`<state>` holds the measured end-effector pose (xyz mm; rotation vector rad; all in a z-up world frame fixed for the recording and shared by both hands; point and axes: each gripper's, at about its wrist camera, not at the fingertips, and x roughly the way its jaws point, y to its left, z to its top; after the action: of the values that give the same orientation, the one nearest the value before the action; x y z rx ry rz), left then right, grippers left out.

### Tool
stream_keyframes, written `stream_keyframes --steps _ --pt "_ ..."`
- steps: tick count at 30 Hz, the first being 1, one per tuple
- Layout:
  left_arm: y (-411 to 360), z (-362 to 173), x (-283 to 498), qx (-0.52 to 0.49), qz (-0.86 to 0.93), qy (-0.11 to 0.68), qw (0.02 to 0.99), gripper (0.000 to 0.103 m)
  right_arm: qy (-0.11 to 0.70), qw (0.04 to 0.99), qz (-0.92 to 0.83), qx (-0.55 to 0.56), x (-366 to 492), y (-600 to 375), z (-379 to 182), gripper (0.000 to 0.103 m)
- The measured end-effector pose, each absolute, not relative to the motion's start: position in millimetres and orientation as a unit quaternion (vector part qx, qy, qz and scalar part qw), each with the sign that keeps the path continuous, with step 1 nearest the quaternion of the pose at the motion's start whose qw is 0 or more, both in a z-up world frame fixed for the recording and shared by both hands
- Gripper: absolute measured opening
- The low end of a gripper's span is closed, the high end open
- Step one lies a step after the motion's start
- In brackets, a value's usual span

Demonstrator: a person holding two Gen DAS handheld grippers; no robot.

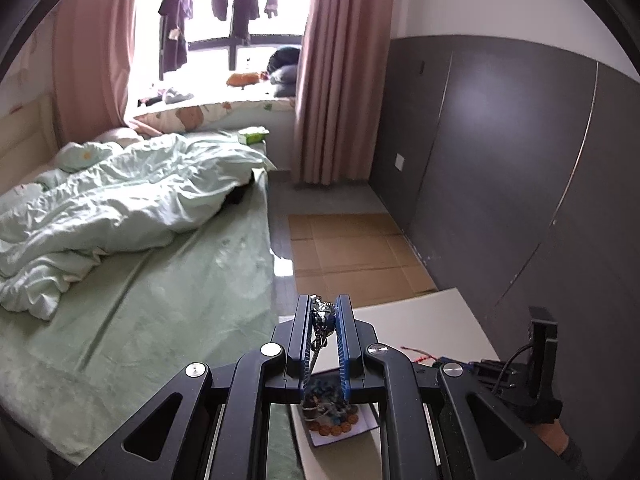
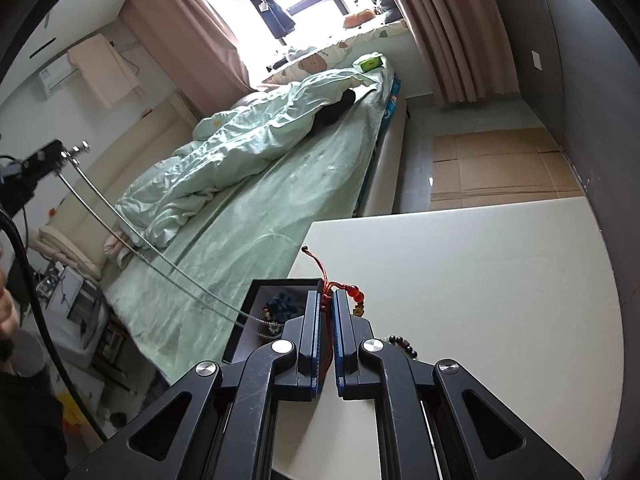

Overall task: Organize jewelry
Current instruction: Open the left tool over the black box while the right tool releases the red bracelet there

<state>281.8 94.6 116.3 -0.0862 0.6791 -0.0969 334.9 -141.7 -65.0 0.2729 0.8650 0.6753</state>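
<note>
The left gripper [image 1: 325, 309] pinches a silver metal chain [image 1: 320, 322] between its blue pads, the chain hanging down into the open black jewelry box [image 2: 276, 308] at the white table's [image 2: 480, 280] left edge. The right gripper [image 2: 328, 304] clamps a red braided cord with orange beads [image 2: 354, 294], a dark beaded bracelet [image 2: 402, 345] lying just right of it.

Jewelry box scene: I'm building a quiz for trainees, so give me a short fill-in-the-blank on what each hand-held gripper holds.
1. The left hand-held gripper is shut on a silver ____ that hangs down towards the jewelry box.
2. The right hand-held gripper is shut on a ____ cord with charms.
3. A dark beaded bracelet lies on the white ____.

Missing: chain; red; table
</note>
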Motion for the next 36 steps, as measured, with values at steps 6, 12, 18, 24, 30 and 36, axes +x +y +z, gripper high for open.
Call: stream_keyframes --steps 6,12,18,24,30,36 --pt "84.0 93.5 286.5 -0.052 -0.068 0.350 0.933 0.012 0.398 0.844 0.334 0.133 330.0 -139.6 -58.3 0.007" --pt "86.0 50.6 290.9 -0.083 -0.072 0.379 0.919 0.012 0.398 0.840 0.343 0.132 330.7 -132.6 -59.5 0.007" --pt "88.7 0.2 292.0 -0.122 -0.072 0.408 0.902 0.012 0.395 0.839 0.351 0.132 328.3 -123.5 -58.5 0.007" --pt "102.2 -40.7 290.2 -0.198 -0.076 0.404 0.890 0.018 0.392 0.835 0.362 0.137 326.3 -112.7 -58.8 0.007" --pt "122.2 -52.9 280.5 -0.226 -0.041 0.393 0.891 0.037 0.396 0.825 0.378 0.142 328.2 -92.3 -64.0 0.007" --pt "133.3 -55.1 275.9 -0.230 -0.022 0.378 0.897 0.053 0.416 0.811 0.393 0.127 332.2 -58.6 -77.1 0.008"
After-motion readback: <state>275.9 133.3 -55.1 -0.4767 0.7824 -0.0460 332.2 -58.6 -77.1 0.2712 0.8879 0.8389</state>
